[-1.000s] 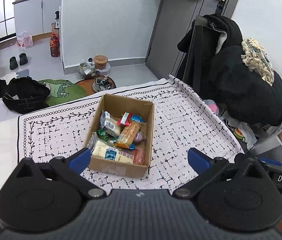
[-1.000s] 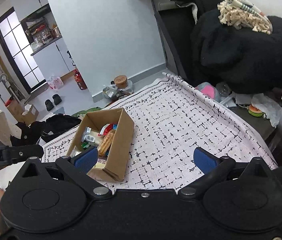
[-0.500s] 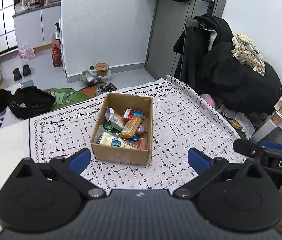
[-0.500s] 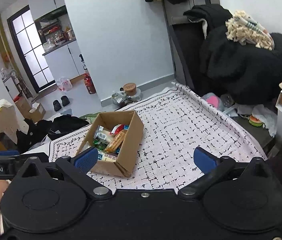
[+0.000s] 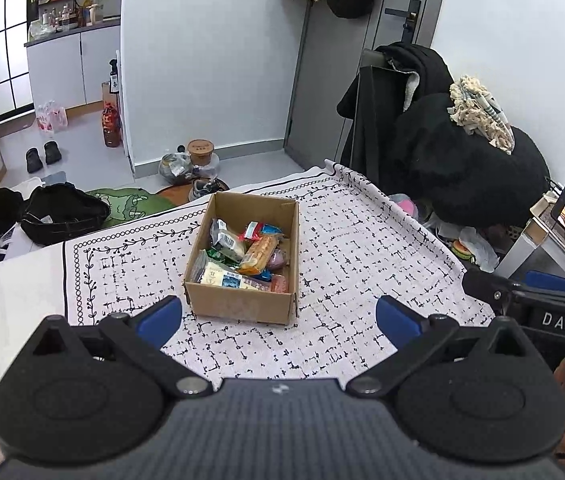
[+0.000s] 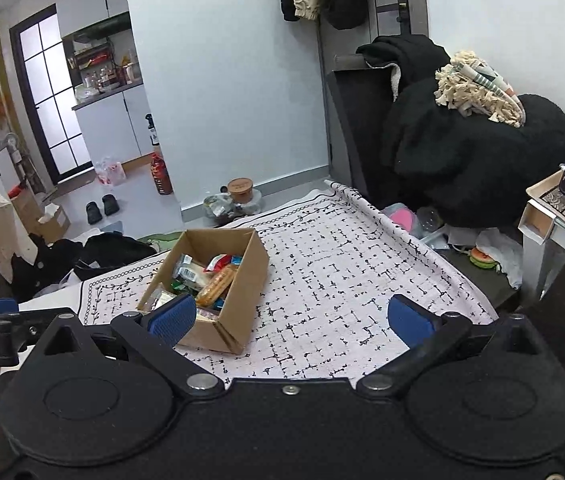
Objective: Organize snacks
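Nearest: left gripper (image 5: 278,318) and right gripper (image 6: 291,317), blue rubber pads spread wide, both empty, hovering above the patterned cloth (image 5: 362,248). Mid-cloth: open cardboard box (image 5: 242,304), corrugated, rectangular, packed with snacks (image 5: 242,258) in glossy crinkled wrappers. Judged status: sorting apparently complete or unstarted; any next move needs a descent into the box. Far: dark coats (image 5: 442,152), soft, heaped.

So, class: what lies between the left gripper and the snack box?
Only bare patterned cloth; the left wrist view shows nothing between the left gripper and the box.

Brown box (image 5: 242,308), black-patterned white cloth (image 5: 354,248)
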